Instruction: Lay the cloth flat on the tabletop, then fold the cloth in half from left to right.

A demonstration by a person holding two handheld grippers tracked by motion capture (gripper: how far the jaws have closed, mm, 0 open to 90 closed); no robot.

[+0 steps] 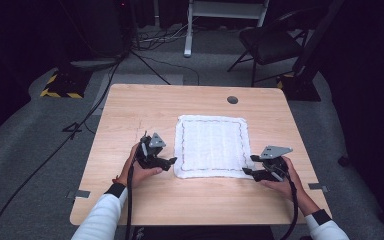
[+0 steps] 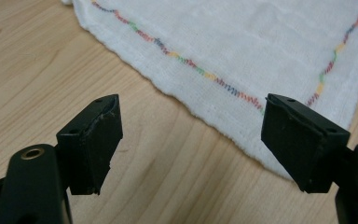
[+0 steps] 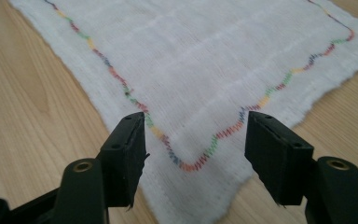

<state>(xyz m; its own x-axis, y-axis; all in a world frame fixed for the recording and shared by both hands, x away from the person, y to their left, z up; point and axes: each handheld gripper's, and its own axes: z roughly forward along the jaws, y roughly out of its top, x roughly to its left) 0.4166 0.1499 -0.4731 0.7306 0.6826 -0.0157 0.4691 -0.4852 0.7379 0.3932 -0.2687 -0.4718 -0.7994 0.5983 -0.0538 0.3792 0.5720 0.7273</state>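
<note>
A white cloth (image 1: 211, 146) with a multicoloured stitched border lies flat on the wooden table (image 1: 195, 200). My left gripper (image 1: 171, 162) is open at the cloth's near left corner; in the left gripper view the cloth (image 2: 242, 51) edge runs just ahead of the gripper (image 2: 191, 144), with one jaw over the corner. My right gripper (image 1: 249, 165) is open at the near right corner. In the right gripper view the jaws straddle the stitched corner of the cloth (image 3: 191, 84), and the gripper (image 3: 193, 154) holds nothing.
A round grey grommet (image 1: 232, 100) sits near the table's far edge. Beyond the table are a black folding chair (image 1: 272, 42), a white frame leg (image 1: 188, 30) and cables (image 1: 80, 125) on the grey floor.
</note>
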